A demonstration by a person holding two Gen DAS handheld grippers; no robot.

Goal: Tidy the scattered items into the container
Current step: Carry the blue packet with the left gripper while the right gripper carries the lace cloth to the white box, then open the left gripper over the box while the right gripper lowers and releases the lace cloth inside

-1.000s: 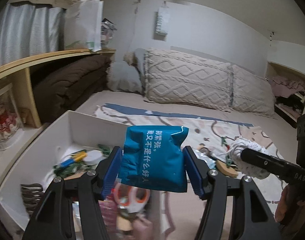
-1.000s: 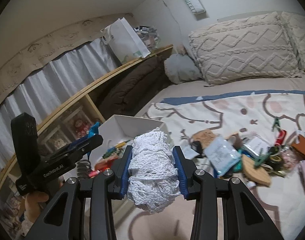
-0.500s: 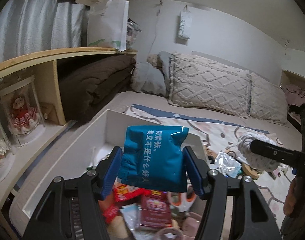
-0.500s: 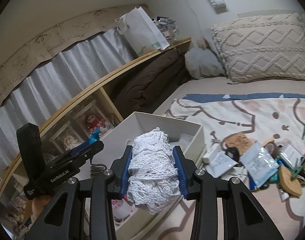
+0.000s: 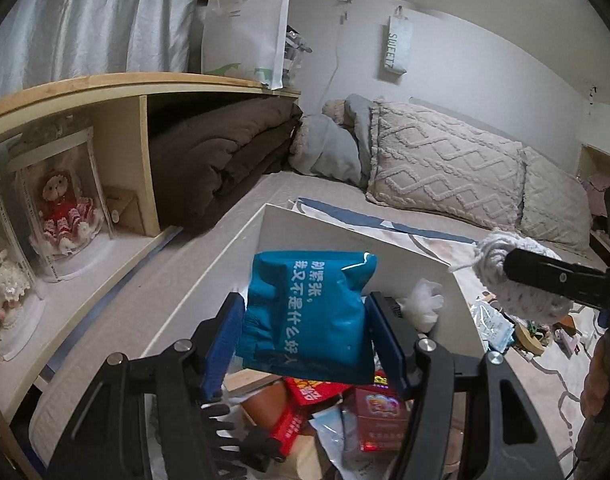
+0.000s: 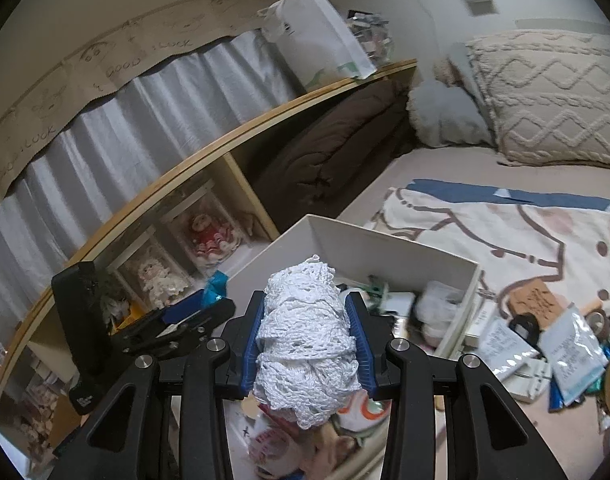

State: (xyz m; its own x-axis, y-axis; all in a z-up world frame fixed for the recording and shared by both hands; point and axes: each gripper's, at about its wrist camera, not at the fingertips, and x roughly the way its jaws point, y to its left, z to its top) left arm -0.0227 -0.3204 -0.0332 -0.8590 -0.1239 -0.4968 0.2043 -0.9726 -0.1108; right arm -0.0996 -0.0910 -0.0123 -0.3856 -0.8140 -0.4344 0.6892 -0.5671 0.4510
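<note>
My left gripper is shut on a blue packet with white print and holds it over the white box on the bed. The box holds red packs, a black comb and other small items. In the right wrist view my right gripper is shut on a bundle of white crochet lace, also above the white box. The lace bundle and the right gripper's black finger show at the right of the left wrist view. The left gripper appears at the left of the right wrist view.
Several sachets and small items lie scattered on the patterned blanket right of the box. A wooden shelf unit with dolls and a folded brown quilt runs along the left. Pillows lie at the head of the bed.
Both grippers have moved left across the bed with their loads and now hang over the box. The scattered pile has slid toward the right edge of both views.
</note>
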